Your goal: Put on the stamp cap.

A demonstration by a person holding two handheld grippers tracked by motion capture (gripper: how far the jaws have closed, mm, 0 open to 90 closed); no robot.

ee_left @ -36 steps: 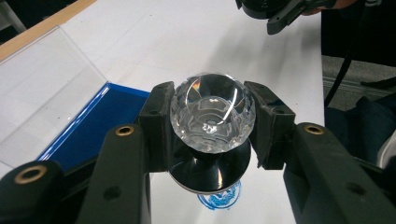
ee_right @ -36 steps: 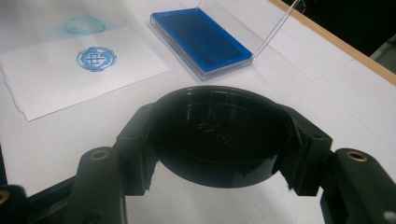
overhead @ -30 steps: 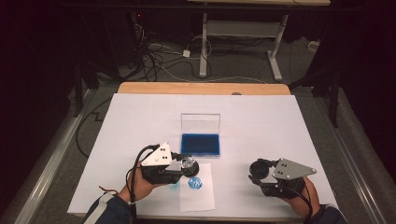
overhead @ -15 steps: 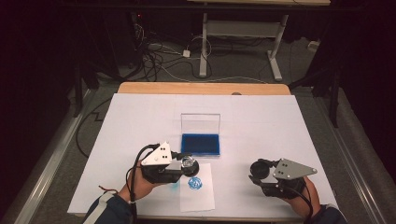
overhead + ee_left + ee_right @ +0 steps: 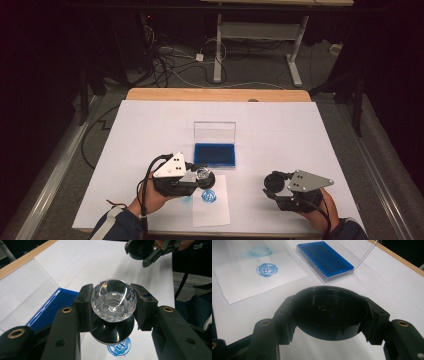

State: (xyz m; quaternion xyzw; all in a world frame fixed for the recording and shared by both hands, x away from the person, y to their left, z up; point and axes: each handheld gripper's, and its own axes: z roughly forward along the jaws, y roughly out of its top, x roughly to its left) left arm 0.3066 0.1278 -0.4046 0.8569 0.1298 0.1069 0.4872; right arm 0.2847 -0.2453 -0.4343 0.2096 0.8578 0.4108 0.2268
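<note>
Faceted clear glass tops the stamp [image 5: 113,303], clamped in the left gripper [image 5: 112,307] just above the torn paper slip [image 5: 211,207] with its round blue print [image 5: 208,196]. Right gripper [image 5: 329,315] grips a smooth black round cap [image 5: 329,311]. Farther off lies the rectangular blue ink pad [image 5: 215,154], its clear lid upright.

A white sheet [image 5: 280,125] is covering the table; a strip of the wooden tabletop [image 5: 215,94] is showing along the far edge at 12 o'clock. Beyond it, a white-framed desk [image 5: 255,35] is standing on grey carpet [image 5: 180,75], with loose cables [image 5: 170,55] lying at 11 o'clock. The room is sitting dark at 3 and 9 o'clock.
</note>
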